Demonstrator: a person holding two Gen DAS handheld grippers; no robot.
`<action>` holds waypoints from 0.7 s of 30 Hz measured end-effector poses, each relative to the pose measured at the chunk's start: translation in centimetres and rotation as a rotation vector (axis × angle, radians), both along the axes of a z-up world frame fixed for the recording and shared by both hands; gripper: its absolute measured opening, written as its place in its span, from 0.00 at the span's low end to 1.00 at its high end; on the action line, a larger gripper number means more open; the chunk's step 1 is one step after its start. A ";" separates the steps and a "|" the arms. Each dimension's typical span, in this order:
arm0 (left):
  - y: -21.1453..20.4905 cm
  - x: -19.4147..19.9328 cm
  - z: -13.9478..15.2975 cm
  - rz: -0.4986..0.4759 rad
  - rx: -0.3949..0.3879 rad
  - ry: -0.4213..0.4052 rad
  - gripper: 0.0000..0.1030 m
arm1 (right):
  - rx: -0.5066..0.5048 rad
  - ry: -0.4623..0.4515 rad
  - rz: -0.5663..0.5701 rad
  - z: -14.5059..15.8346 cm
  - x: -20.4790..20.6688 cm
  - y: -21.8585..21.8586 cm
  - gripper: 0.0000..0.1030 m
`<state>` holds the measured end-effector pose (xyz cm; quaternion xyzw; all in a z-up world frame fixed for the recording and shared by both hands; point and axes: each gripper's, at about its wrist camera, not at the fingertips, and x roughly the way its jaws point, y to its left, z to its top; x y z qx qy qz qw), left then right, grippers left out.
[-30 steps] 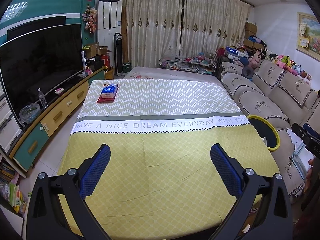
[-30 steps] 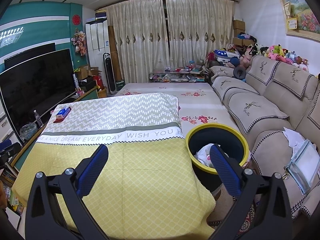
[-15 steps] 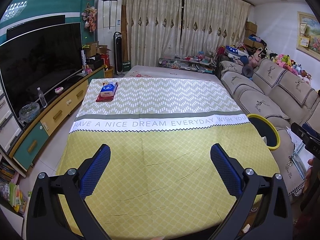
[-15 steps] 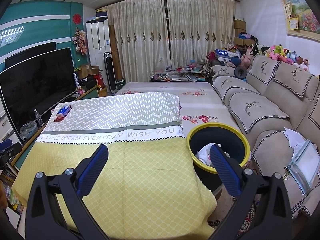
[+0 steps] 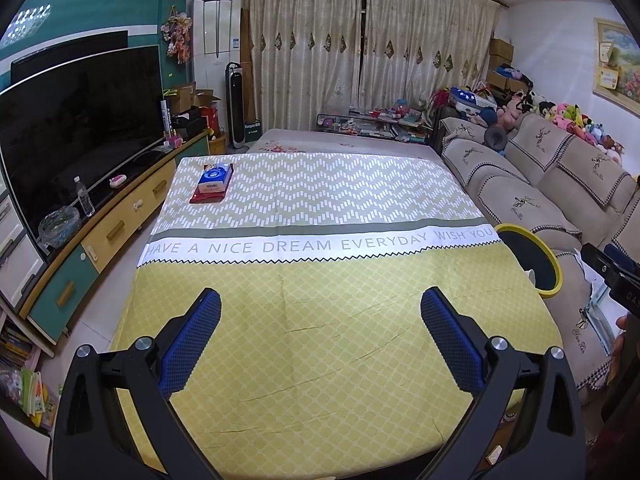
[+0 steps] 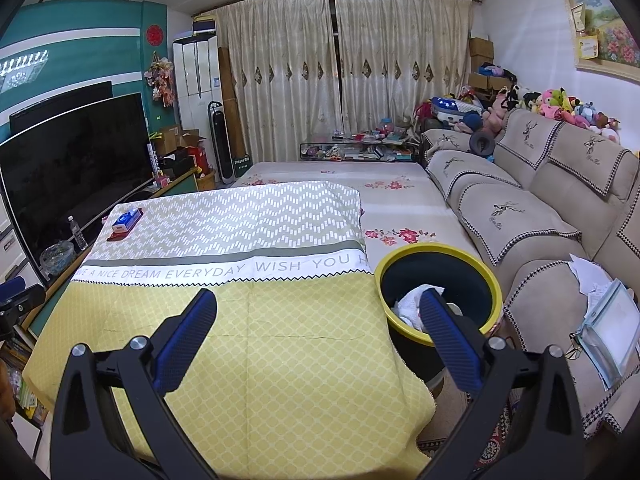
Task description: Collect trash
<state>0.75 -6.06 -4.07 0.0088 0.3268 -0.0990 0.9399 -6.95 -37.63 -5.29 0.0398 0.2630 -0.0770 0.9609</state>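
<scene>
A black trash bin with a yellow rim (image 6: 440, 254) stands on the floor at the right edge of the cloth-covered table (image 6: 280, 344); white crumpled trash (image 6: 412, 304) lies inside it. The bin also shows in the left wrist view (image 5: 554, 268) at the right. My right gripper (image 6: 318, 304) is open and empty, above the table's right part, its right finger in front of the bin. My left gripper (image 5: 320, 300) is open and empty above the yellow near part of the table (image 5: 320, 340). The right gripper's body shows at the right edge of the left wrist view (image 5: 612, 272).
A blue tissue pack on a red box (image 5: 214, 182) lies at the table's far left. A TV and low cabinet (image 5: 80, 232) line the left wall. A beige sofa (image 6: 540, 208) with papers (image 6: 600, 304) runs along the right. A flowered table (image 6: 400, 200) stands behind.
The right wrist view has shifted slightly, with the bin lower and a bit further right in frame. The left view has barely moved. Both grippers stay open.
</scene>
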 end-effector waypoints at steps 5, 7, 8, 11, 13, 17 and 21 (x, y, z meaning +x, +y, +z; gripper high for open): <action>-0.2 0.4 -0.3 -0.001 0.003 0.014 0.96 | -0.001 0.005 0.003 -0.4 0.1 0.0 0.94; -0.1 0.6 -0.4 0.003 -0.002 0.019 0.96 | 0.000 0.004 0.003 -0.4 0.1 0.0 0.94; 0.0 0.7 -0.4 0.008 -0.002 0.020 0.96 | 0.000 0.005 0.001 -0.5 0.2 0.0 0.94; 0.0 1.0 -0.5 0.018 0.001 0.028 0.96 | 0.003 0.009 0.001 -0.7 0.4 -0.1 0.94; 0.0 0.9 -0.5 0.014 -0.007 0.016 0.96 | 0.003 0.013 0.003 -0.7 0.6 -0.2 0.94; 0.2 0.7 -0.2 -0.011 -0.037 -0.019 0.95 | 0.004 0.020 0.012 -0.7 1.0 -0.3 0.94; 0.5 1.8 0.2 0.020 -0.024 -0.024 0.96 | 0.002 0.029 0.032 -0.6 1.6 -0.3 0.94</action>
